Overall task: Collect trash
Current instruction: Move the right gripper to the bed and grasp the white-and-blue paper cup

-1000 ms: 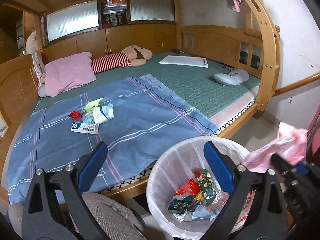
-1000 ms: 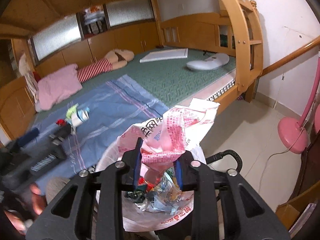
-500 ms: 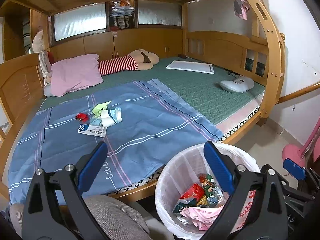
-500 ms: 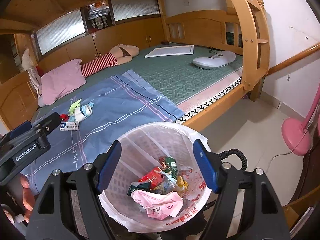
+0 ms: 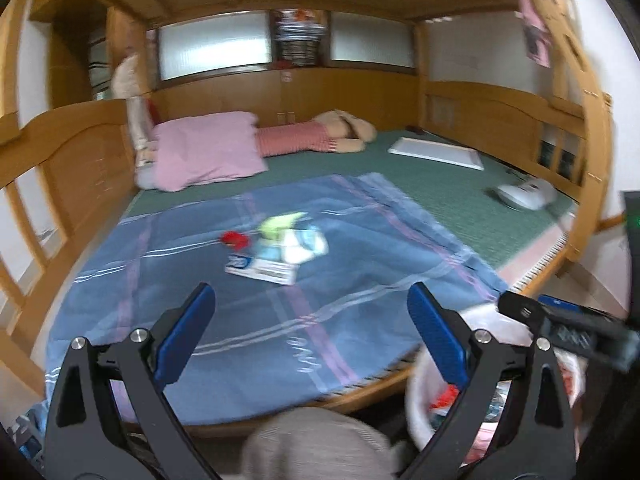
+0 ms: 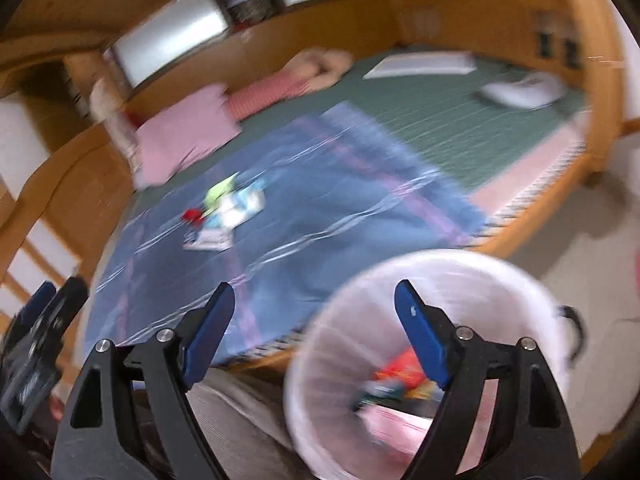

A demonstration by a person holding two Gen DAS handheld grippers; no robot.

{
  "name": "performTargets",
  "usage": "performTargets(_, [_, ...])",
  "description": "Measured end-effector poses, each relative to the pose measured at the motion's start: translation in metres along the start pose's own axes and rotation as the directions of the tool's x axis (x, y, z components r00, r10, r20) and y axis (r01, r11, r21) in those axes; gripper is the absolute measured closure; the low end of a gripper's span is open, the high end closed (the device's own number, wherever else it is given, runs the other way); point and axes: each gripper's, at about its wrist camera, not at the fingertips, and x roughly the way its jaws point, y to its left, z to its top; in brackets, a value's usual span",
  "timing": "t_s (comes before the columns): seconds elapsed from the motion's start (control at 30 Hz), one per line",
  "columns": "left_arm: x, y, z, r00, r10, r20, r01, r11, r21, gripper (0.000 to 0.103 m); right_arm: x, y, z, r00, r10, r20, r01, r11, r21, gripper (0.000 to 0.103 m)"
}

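Observation:
A small heap of trash lies on the blue blanket (image 5: 360,280): a white and blue box (image 5: 260,270), a red scrap (image 5: 235,239), a yellow-green paper (image 5: 280,222) and a white and blue wrapper (image 5: 302,246). My left gripper (image 5: 310,304) is open and empty, short of the heap. In the blurred right wrist view, the right gripper (image 6: 314,296) is empty with its jaws opening. It hangs over the left rim of the white lined bin (image 6: 440,258). A pink bag (image 6: 396,424) lies inside with other wrappers. The box (image 6: 208,240) shows far ahead to its left.
The bin (image 5: 416,392) stands on the floor against the bed's wooden edge (image 5: 380,388). A pink pillow (image 5: 204,152), a striped doll (image 5: 312,138), a white board (image 5: 436,152) and a white device (image 5: 524,196) lie further back. A grey-trousered knee (image 5: 312,444) is below.
The right gripper opened and dropped the pink bag into the bin. Both grippers have since swung left, from the bin toward the trash on the blanket.

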Motion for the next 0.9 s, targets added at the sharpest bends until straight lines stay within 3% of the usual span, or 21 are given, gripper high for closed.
performTargets(0.27, [0.041, 0.100, -0.003, 0.988, 0.140, -0.069, -0.148, 0.982, -0.121, 0.007, 0.146, 0.058, 0.066, 0.977, 0.111, -0.181, -0.109, 0.994, 0.020, 0.022])
performTargets(0.47, [0.068, 0.149, -0.009, 0.973, 0.194, -0.122, -0.213, 0.963, -0.166, 0.007, 0.249, 0.080, 0.106, 0.966, 0.047, -0.253, -0.053, 0.998, -0.016, 0.022])
performTargets(0.63, [0.090, 0.175, -0.014, 0.963, 0.212, -0.166, -0.242, 0.952, -0.187, 0.007, 0.313, 0.092, 0.124, 0.956, -0.008, -0.294, -0.008, 0.999, -0.053, 0.022])
performTargets(0.8, [0.107, 0.190, -0.017, 0.956, 0.221, -0.194, -0.258, 0.946, -0.194, 0.007, 0.365, 0.095, 0.134, 0.933, -0.014, -0.361, 0.000, 0.999, -0.038, 0.022])
performTargets(0.83, [0.110, 0.191, -0.018, 0.955, 0.221, -0.198, -0.259, 0.946, -0.194, 0.007, 0.373, 0.095, 0.134, 0.928, -0.008, -0.373, -0.005, 0.999, -0.032, 0.025])
performTargets(0.9, [0.118, 0.194, -0.020, 0.952, 0.215, -0.218, -0.259, 0.946, -0.197, 0.007, 0.387, 0.096, 0.133, 0.912, 0.004, -0.410, -0.014, 1.000, -0.020, 0.046])
